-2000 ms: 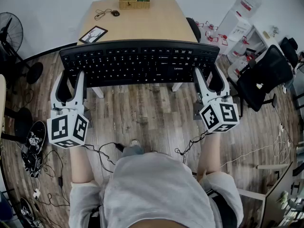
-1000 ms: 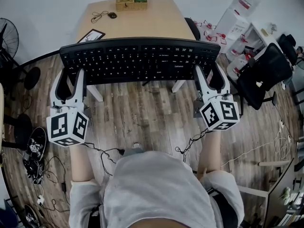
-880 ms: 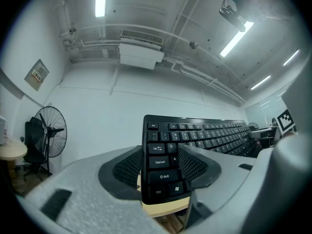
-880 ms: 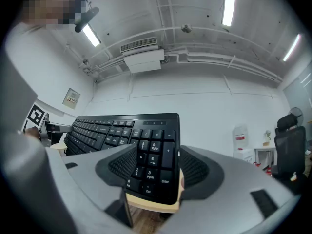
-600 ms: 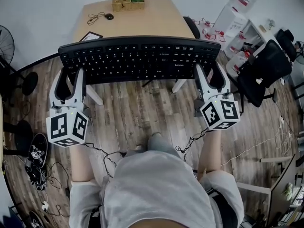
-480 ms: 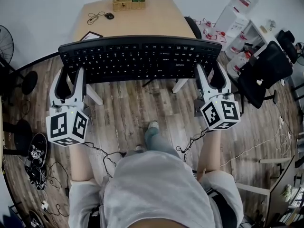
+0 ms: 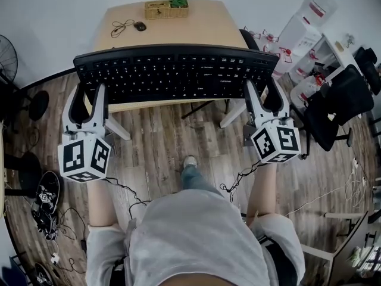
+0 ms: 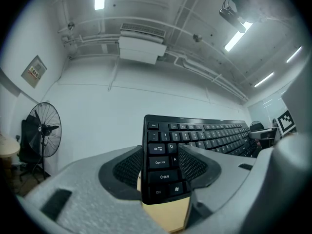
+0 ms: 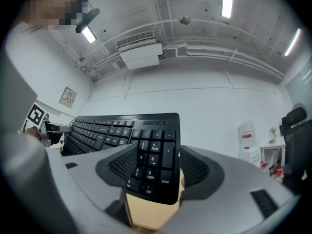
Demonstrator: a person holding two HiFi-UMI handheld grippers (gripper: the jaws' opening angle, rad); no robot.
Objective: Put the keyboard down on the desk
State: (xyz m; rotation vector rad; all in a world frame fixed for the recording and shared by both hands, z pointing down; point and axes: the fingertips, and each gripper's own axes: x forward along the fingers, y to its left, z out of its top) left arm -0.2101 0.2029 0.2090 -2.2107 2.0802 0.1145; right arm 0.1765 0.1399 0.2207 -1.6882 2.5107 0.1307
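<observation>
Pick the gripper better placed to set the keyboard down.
Neither: left gripper clamps the keyboard at its left end, right gripper at its right, over the desk edge. Lower both together.

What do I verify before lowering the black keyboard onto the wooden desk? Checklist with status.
1. Left gripper shut on the black full-size keyboard, left end: ok.
2. Right gripper shut on its right end: ok.
3. Keyboard roughly level between the two: ok.
4. Keyboard over the near edge of the light wooden desk: ok. Height above it: cannot tell.
5. Desk surface under the keyboard free: cannot tell, hidden.
6. Black mouse and woven planter basket at the far edge, apart from the keyboard: ok.
</observation>
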